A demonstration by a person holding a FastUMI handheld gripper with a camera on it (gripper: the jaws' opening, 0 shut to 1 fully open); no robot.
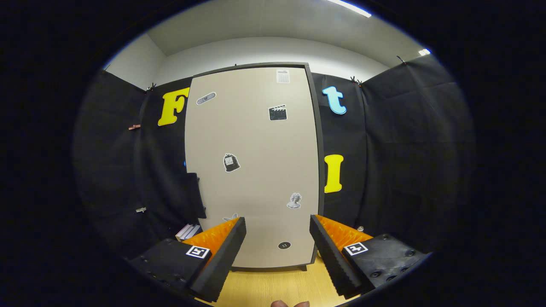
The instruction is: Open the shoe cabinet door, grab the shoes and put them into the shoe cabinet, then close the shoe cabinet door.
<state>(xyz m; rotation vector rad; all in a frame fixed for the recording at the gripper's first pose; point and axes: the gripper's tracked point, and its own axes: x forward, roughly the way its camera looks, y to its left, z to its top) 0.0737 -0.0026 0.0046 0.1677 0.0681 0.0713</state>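
Gripper view: facing a tall beige flat-fronted shoe cabinet door (251,166), shut flush inside its dark grey frame, standing on a pale wooden floor (273,285) against black cloth walls. Scattered over the door, small black-and-white stickers (230,162), plus a round dark button-like knob (284,245) low down, seen between the fingers. Gripper (277,228) spread wide, fingers apart, nothing pinched, well short of the door. Left of the cabinet's base, a few pale stacked books (189,232). At the near floor edge, a person's fingertips (290,304). Overhead, a white ceiling with a strip light (347,7).
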